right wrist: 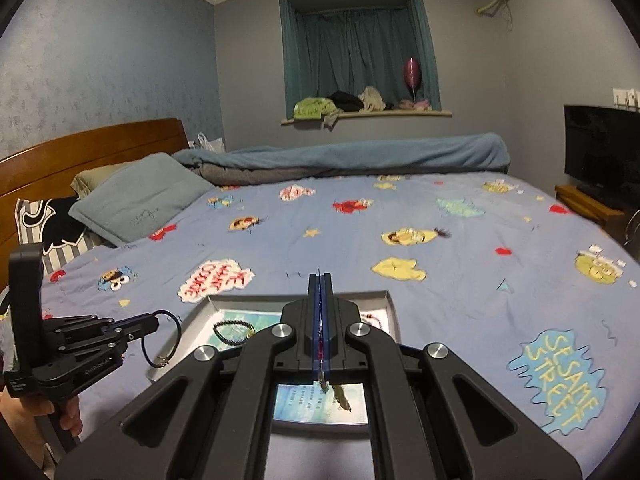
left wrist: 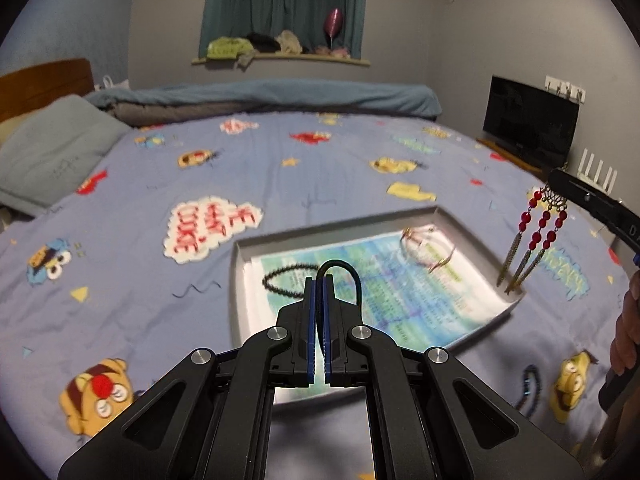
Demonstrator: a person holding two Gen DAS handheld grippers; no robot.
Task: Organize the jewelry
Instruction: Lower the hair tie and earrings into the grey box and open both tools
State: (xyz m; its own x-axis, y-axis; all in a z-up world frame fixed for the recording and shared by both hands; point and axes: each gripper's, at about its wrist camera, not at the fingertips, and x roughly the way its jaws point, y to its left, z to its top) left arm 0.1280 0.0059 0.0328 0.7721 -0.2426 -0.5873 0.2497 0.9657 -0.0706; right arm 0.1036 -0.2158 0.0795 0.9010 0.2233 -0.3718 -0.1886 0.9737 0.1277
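The left gripper point(left wrist: 319, 284) has its blue-padded jaws pressed together on a thin black cord bracelet point(left wrist: 340, 276), which loops up over the fingertips; in the right wrist view that cord hangs in a ring with a small metal clasp at its lower end. The right gripper point(right wrist: 319, 280) is likewise pinched tight, holding a red-beaded dangle earring point(left wrist: 532, 236) by its top, the three bead strands and metal tassels hanging above the right corner of the grey tray point(left wrist: 240, 276). Inside the tray, on a blue-green printed sheet whose small text is too blurred to read, lie a black beaded bracelet point(left wrist: 286, 282) and a gold-and-pink piece point(left wrist: 426, 248). Another dark beaded bracelet point(left wrist: 530, 390) lies on the bedsheet point(left wrist: 132, 208) to the tray's right. The sheet is periwinkle with cartoon characters and reads "ME WANT COOKIE" point(left wrist: 212, 232) and "SESAME STREET" point(right wrist: 560, 376). Beyond are a grey pillow point(right wrist: 140, 196), a wooden headboard point(right wrist: 80, 148), a rolled blue blanket point(right wrist: 340, 154), teal curtains point(right wrist: 356, 56) and a dark TV point(right wrist: 600, 148).
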